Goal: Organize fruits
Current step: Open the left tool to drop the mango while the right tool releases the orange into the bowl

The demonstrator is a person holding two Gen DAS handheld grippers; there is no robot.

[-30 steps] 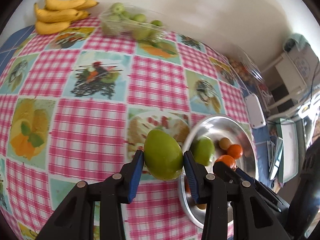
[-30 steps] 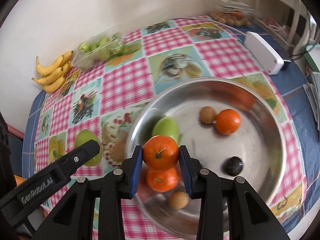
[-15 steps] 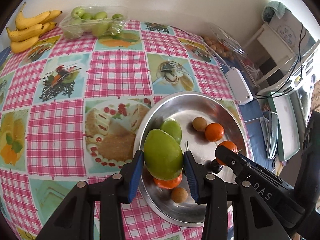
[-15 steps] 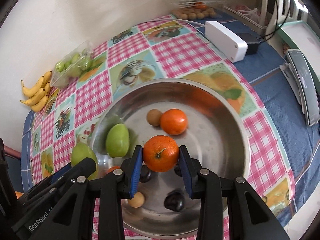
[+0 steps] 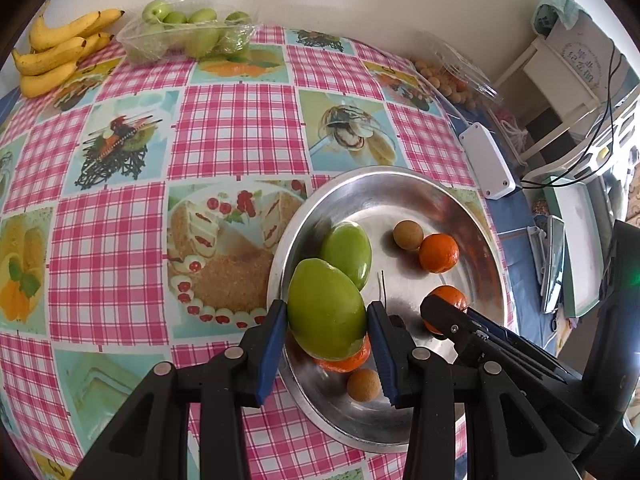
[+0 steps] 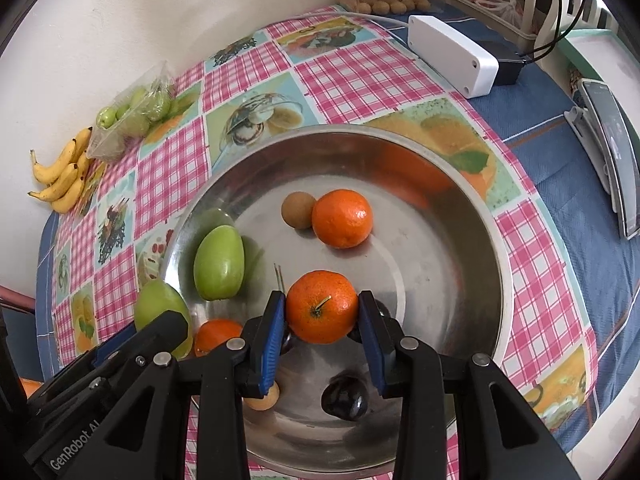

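Left fingers [image 5: 276, 344] clamp green fruit [image 5: 326, 312], right fingers [image 6: 274, 340] clamp orange [image 6: 322, 307]; both seemingly above bowl [image 6: 472, 216]

In the left wrist view the steel bowl [image 5: 486, 216] has moved from the lower right edge of the frame toward the middle, and the held green mango [image 5: 326, 310] now hangs over its left rim. In the right wrist view the held orange [image 6: 322, 307] now sits above the bowl's middle, no more over its lower left rim.
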